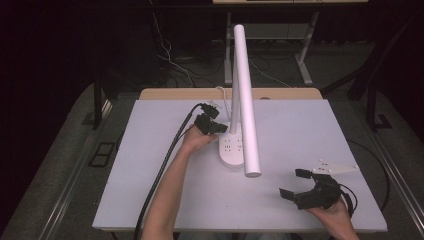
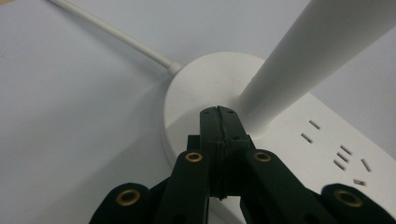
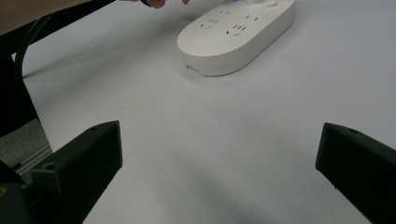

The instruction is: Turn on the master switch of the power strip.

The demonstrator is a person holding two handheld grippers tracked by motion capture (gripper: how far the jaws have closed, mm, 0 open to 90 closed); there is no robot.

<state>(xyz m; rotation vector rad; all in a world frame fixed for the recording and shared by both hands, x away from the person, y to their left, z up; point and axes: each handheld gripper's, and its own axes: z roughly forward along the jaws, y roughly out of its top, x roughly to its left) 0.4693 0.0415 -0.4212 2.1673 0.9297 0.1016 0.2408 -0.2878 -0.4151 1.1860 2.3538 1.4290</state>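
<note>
Two hand-held grippers: right wide open, left closed on nothing, one lamp

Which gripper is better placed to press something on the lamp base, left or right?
Left, probably. The left gripper, jaws shut, sits at the lamp base beside the lamp stem. The right gripper hangs open over bare table, well away from the base.

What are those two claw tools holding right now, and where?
Nothing. The left hand-held gripper is shut with nothing between its jaws, tips at the lamp base beside the pole. The right hand-held gripper is open above the table.
</note>
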